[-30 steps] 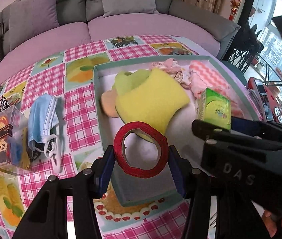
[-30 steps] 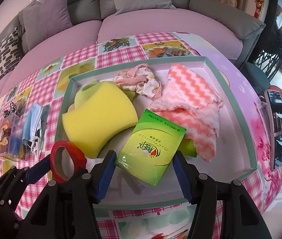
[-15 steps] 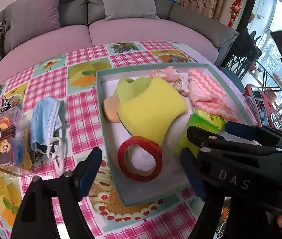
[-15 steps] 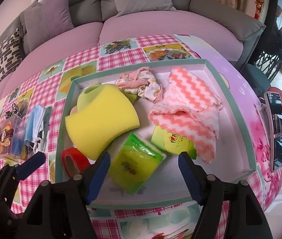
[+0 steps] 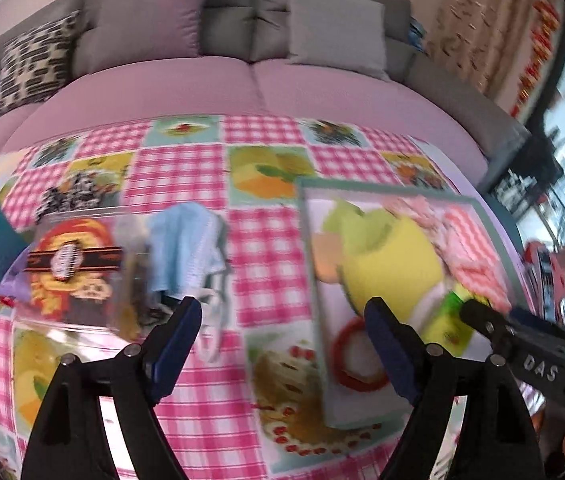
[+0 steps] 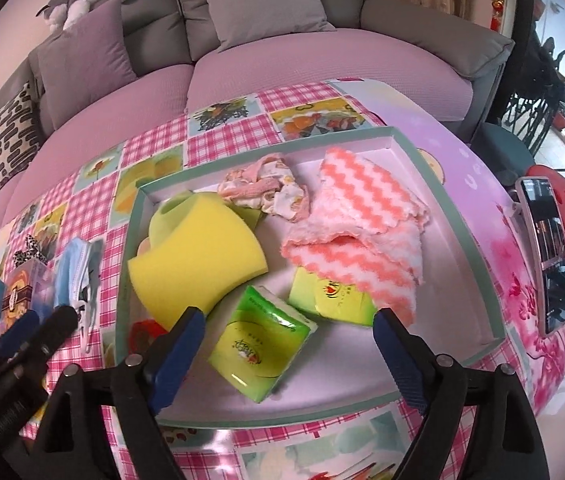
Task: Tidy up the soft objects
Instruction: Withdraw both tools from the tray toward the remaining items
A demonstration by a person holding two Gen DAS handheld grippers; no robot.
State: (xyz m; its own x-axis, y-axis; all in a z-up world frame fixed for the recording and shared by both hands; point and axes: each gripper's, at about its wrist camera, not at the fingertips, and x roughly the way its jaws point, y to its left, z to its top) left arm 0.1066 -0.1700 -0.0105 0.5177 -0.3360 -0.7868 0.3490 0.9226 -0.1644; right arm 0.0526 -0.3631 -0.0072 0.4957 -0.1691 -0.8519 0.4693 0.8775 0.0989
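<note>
Teal-rimmed tray (image 6: 446,200) on the checked tablecloth (image 5: 266,264) holds the sorted soft items: yellow sponge (image 6: 198,264), pink zigzag cloth (image 6: 362,216), crumpled fabric (image 6: 270,188), two green tissue packs, red tape roll (image 5: 356,364).

Right gripper (image 6: 288,346): jaws opening, pads clear of everything; nearer tissue pack (image 6: 260,344) lies loose on the tray floor between and just beyond them.

Left gripper (image 5: 286,340): jaws opening, empty, aimed at bare cloth left of the tray.

Remaining soft item, by judgement: blue face mask (image 5: 186,248), outside the tray, up and left of the left gripper's left finger, beside a clear box (image 5: 78,272). Its long axis runs roughly away from the camera. The left hand is clearly nearer; a leftward shift looks necessary to straddle it.
</note>
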